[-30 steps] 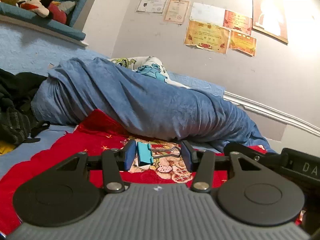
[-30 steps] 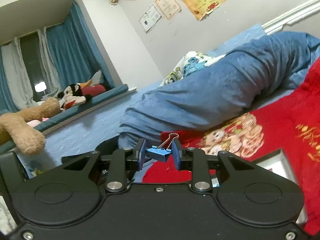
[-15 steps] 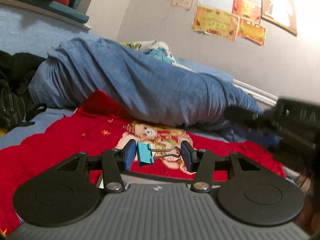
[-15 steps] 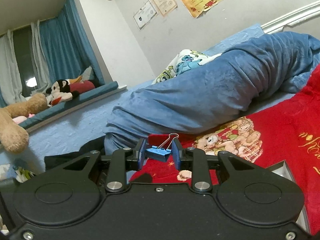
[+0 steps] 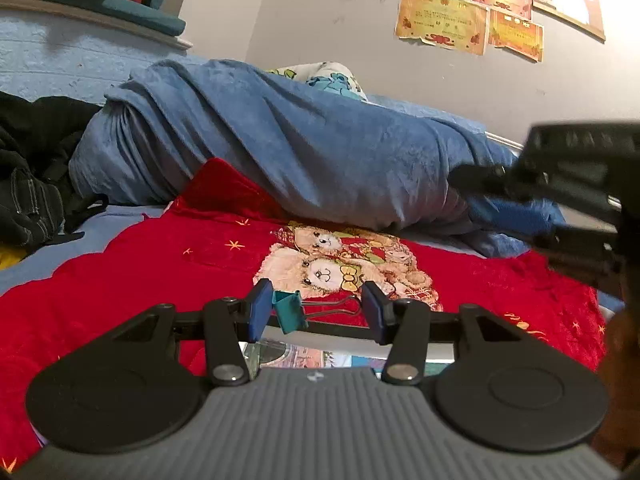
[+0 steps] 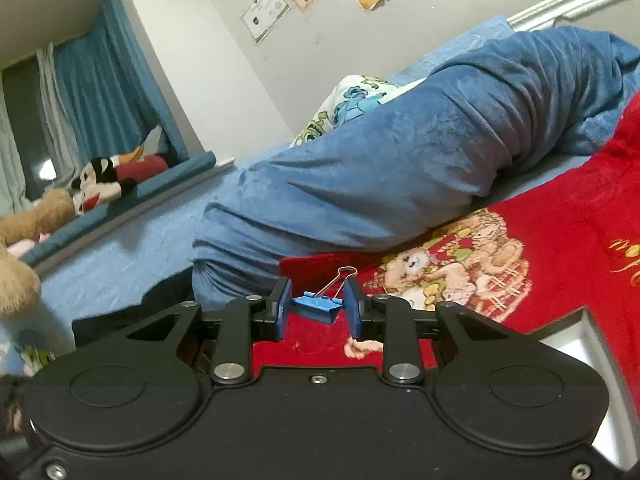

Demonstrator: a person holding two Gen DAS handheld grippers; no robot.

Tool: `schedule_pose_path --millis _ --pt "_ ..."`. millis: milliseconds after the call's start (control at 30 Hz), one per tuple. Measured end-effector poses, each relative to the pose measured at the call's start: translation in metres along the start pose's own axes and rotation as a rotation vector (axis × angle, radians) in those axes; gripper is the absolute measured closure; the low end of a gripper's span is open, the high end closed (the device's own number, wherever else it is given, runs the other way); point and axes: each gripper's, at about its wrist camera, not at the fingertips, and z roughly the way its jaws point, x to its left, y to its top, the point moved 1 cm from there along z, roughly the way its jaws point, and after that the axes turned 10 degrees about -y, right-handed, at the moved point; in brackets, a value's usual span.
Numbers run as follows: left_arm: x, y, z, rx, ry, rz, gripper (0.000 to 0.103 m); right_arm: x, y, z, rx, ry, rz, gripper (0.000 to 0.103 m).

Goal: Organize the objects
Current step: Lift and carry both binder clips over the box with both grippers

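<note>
In the left wrist view my left gripper [image 5: 315, 312] is shut on a teal binder clip [image 5: 288, 311]. The clip lies lengthwise, its body on the left pad and its wire handles reaching the right pad. In the right wrist view my right gripper [image 6: 317, 309] is shut on a blue binder clip [image 6: 318, 306], whose wire handle sticks up and away. Both grippers hover low over a red teddy-bear blanket [image 5: 160, 264]. The blurred black housing of the right tool [image 5: 580, 168] shows at the right edge of the left wrist view.
A rolled blue blanket [image 5: 300, 148] lies across the bed behind the red one. A shiny printed box [image 5: 296, 356] sits just under my left fingers, and its silver corner [image 6: 580, 344] shows on the right. Black clothes [image 5: 28, 184] are heaped at left. Plush toys [image 6: 104, 180] sit on the sill.
The left gripper has sunk toward the red blanket, still holding the teal clip. The right gripper has swung sideways with the blue clip and now looms at the right of the left view.
</note>
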Motion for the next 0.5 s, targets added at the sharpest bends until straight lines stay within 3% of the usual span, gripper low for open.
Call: schedule_pose_path --millis 167,300,500 --pt "0.001 -0.007 0.006 0.022 0.006 0.02 0.05 -0.005 -0.017 0.012 0.03 0.014 -0.008 0.075" --pt "0.008 -0.011 0.012 0.057 -0.008 0.012 0.05 -0.022 -0.03 0.021 0.057 -0.031 0.042 0.075" --pt "0.023 -0.015 0.023 0.127 -0.05 -0.037 0.05 -0.029 -0.044 0.032 0.145 -0.06 0.009 0.075"
